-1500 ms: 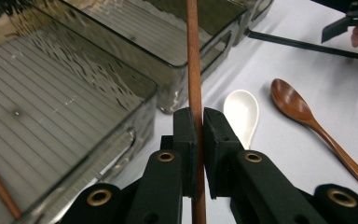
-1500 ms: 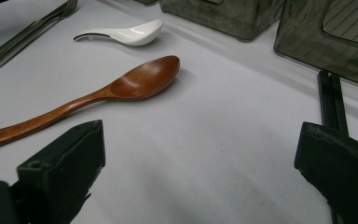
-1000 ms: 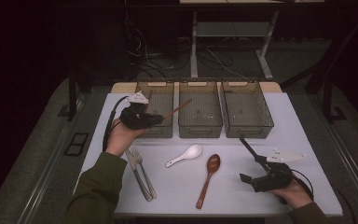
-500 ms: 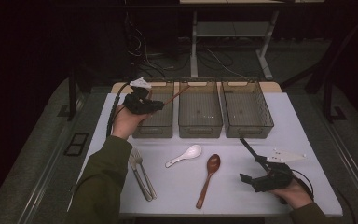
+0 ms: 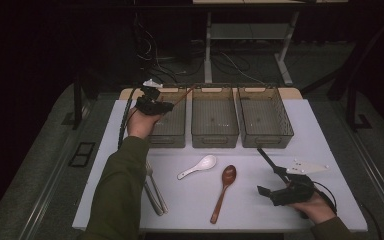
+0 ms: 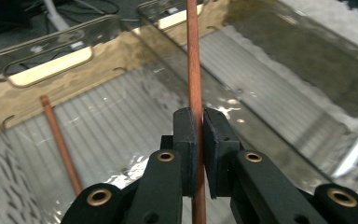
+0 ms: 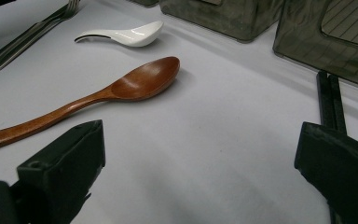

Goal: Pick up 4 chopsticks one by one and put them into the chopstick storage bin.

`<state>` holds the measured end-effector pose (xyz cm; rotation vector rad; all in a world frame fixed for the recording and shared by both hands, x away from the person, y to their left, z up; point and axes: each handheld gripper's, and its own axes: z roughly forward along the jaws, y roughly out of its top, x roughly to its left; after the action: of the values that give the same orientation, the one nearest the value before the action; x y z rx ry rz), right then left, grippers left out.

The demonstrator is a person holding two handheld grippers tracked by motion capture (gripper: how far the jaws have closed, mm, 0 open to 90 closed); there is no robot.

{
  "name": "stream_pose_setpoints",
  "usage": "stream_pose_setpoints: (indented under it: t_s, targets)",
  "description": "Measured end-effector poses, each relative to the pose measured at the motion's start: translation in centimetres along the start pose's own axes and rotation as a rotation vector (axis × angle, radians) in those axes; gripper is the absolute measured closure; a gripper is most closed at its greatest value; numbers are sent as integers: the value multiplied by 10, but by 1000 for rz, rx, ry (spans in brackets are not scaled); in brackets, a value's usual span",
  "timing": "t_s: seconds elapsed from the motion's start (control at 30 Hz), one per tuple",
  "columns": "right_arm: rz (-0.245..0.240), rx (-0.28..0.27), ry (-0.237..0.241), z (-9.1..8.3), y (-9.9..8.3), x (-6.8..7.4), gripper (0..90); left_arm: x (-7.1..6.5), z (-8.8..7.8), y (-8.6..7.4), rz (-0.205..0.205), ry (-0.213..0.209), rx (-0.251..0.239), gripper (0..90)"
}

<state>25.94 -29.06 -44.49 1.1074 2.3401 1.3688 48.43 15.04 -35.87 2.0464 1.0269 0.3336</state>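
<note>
Your left gripper (image 5: pixel 156 106) is hovering over the leftmost of three smoky transparent plastic bins (image 5: pixel 172 131), its jaws clamping a thin reddish-brown wooden chopstick (image 6: pixel 195 70) that is running straight up between the pads in the left gripper view. In the high view that stick (image 5: pixel 182 96) is slanting up and away from the gripper, above the bin's far rim. A second matching chopstick (image 6: pixel 60 142) is lying on the ribbed floor of that bin (you are seeing it to the left of the jaws in the left gripper view).

Your right gripper (image 5: pixel 280 192) is resting low at the near right corner of the white surface (image 5: pixel 260 212), its jaws standing wide with nothing between them. Ahead of it a brown wooden spoon (image 7: pixel 98 98) is lying bowl-up, with a white ceramic soup spoon (image 7: pixel 126 35) just beyond it. A pair of metal forks (image 5: pixel 155 192) is lying near the left edge, beside your sleeve.
</note>
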Motion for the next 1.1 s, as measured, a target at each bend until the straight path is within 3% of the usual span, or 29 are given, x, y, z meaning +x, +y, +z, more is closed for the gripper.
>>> stream_pose_setpoints:
  t_s: [0.13,0.37,0.57,0.87,1.1]
  targets:
    - [1,-1,2,0,0,0,16,7,5,-1,-16,29,0,834]
    - [-1,-3,1,0,0,0,16,17,13,-4,-102,76,20,834]
    - [-2,-3,1,-1,0,0,16,23,15,-8,-142,101,41,833]
    - [-6,-5,2,-1,0,0,16,24,18,-9,-156,105,48,827]
    - [-7,-4,2,-1,0,0,16,23,18,-8,-145,107,42,734]
